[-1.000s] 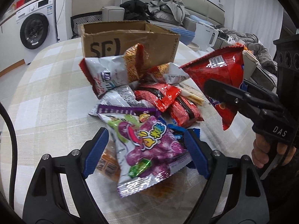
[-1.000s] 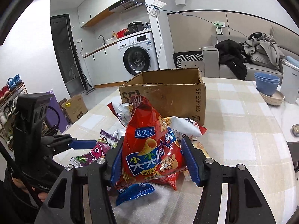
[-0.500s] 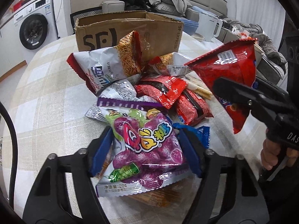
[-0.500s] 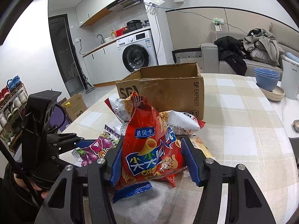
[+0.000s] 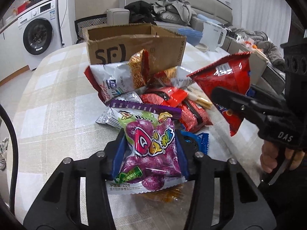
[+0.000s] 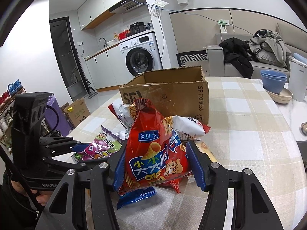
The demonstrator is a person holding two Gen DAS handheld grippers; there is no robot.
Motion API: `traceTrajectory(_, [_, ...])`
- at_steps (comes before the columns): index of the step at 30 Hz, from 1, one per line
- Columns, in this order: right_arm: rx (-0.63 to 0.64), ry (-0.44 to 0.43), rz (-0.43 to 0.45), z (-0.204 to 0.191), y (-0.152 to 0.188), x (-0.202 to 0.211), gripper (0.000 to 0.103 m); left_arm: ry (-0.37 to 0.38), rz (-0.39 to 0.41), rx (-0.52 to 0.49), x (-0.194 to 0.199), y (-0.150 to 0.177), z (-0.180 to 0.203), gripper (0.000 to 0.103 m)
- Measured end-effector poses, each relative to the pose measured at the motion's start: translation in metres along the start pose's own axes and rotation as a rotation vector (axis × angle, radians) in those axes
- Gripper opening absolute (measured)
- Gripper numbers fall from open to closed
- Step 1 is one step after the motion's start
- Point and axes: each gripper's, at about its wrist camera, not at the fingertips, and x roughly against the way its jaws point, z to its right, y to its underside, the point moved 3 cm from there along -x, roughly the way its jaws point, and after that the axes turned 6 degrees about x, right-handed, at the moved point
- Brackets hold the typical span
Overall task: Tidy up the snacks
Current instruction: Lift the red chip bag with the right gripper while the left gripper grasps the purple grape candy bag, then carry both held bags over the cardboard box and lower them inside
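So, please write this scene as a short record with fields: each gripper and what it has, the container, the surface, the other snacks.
left gripper: jaws closing, blue pads on both sides of purple sweet-potato snack bag
right gripper: shut on red cone-crisp bag, raised above the pile
container: open brown cardboard box, behind the pile
surface: beige checked tablecloth
other snacks: white-and-red bag, red packets, blue packet

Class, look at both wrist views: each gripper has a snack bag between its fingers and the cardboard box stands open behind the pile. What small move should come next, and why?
Probably finish closing the left gripper on the purple bag, since its fingers are closing around it. The right gripper already pinches the red bag, and the cardboard box waits.
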Motion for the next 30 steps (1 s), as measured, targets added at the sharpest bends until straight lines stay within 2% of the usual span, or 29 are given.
traceTrajectory(6, [0.006, 0.002, 0.016, -0.002, -0.002, 0.004, 0.059, 0.01, 0.036, 0.01, 0.022, -0.004, -0.005, 0.037])
traceTrajectory(18, [-0.01, -0.022, 0.079, -0.006, -0.017, 0.018, 0.059, 0.027, 0.139, 0.046, 0.066, -0.013, -0.015, 0.036])
traceTrajectory(23, [-0.006, -0.036, 0.104, -0.007, -0.034, 0.025, 0.059, 0.019, 0.178, 0.053, 0.085, -0.025, -0.016, 0.036])
traceTrajectory(30, [0.008, 0.012, 0.092, -0.003, -0.06, 0.023, 0.059, 0.02, 0.219, 0.063, 0.101, -0.054, -0.014, 0.036])
